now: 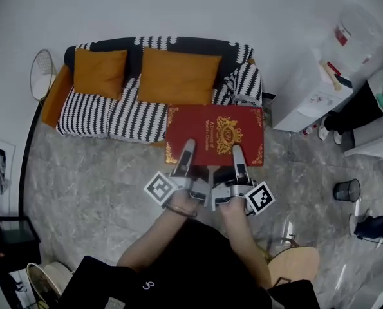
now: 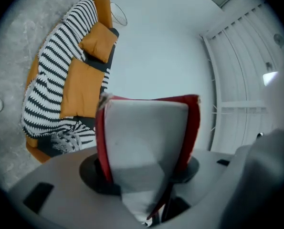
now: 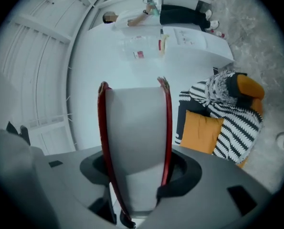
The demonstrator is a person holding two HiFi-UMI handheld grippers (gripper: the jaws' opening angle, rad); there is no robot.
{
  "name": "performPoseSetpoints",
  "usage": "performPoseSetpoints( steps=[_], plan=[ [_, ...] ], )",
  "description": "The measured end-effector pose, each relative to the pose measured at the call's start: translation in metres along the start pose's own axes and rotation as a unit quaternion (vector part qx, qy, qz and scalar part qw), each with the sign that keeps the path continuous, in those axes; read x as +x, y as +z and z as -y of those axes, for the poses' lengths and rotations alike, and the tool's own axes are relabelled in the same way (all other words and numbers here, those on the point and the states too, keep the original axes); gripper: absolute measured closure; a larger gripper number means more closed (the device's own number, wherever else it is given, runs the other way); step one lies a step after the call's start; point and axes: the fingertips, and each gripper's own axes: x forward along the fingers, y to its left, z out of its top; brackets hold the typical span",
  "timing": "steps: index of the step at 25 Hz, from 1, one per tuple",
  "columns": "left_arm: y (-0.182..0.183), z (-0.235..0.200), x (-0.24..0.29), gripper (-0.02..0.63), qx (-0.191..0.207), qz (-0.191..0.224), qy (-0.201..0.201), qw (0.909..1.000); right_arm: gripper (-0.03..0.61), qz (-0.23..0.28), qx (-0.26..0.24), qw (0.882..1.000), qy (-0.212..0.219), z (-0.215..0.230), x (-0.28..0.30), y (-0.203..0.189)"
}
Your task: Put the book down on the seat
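Book [image 1: 215, 136] pinched along its near edge by left gripper [image 1: 188, 148] and right gripper [image 1: 238, 154], held flat by the right end of the striped seat [image 1: 114, 114], not yet down; I judge releasing early would tip it onto the floor [image 1: 94, 185].

we log: book [image 1: 215, 134] red, gold ornament and corners | sofa [image 1: 114, 111] black-white zigzag stripes | cushions [image 1: 178, 77] plain orange | floor [image 1: 82, 185] grey marbled | bin [image 1: 347, 190] black | wall [image 1: 178, 11] white
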Motion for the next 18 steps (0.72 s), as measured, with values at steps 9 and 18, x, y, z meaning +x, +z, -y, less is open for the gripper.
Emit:
performPoseSetpoints(
  steps=[9, 18],
  plan=[
    [0.087, -0.023, 0.111, 0.374, 0.001, 0.007, 0.022, 0.9997, 0.336, -0.005, 0.011, 1.000, -0.009, 0.024, 0.144, -0.003],
    [0.078, -0.057, 0.153, 0.374, -0.012, -0.007, 0.053, 0.9985, 0.336, 0.008, 0.020, 0.999, -0.049, 0.055, 0.167, 0.028]
  ],
)
